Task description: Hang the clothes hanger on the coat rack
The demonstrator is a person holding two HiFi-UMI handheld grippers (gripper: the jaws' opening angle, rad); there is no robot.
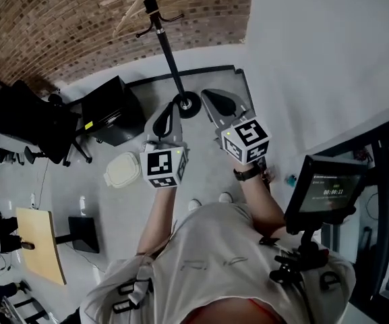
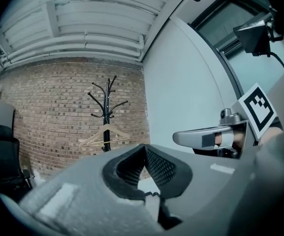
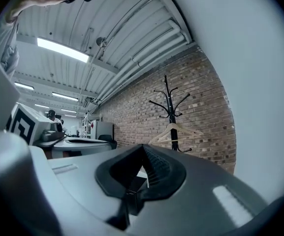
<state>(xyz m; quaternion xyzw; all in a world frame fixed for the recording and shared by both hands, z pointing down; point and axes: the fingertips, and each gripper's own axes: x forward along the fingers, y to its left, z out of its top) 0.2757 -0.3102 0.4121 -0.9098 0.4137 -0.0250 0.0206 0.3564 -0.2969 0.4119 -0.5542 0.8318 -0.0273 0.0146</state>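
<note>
Two tools reach forward side by side in the head view, the left tool (image 1: 172, 106) and the right tool (image 1: 210, 97). Beyond their tips the coat rack (image 1: 169, 56) stands on the grey floor (image 1: 207, 174). The pale clothes hanger (image 1: 135, 7) hangs near the rack's top, in front of the brick wall (image 1: 59, 19). To the left on the floor sits what may be a white tub (image 1: 123, 169) with its lid on, so we cannot tell what it holds. A black case (image 1: 110, 110) sits behind the tub, with an office chair (image 1: 32, 120) further left. A wooden surface (image 1: 40, 244) stands at the lower left, and a dark screen (image 1: 325, 187) is mounted at the person's right.

From the left gripper view we see this tool clenched, its pads meeting at the tip with nothing between them. The hanger hangs on the rack well ahead, and the right tool pokes in at the right, before a white wall (image 2: 181, 82).

From the right gripper view this tool is clenched and empty too. Only here do we see the ceiling (image 3: 82, 38) with its strip lights and the long room running off to the left.
</note>
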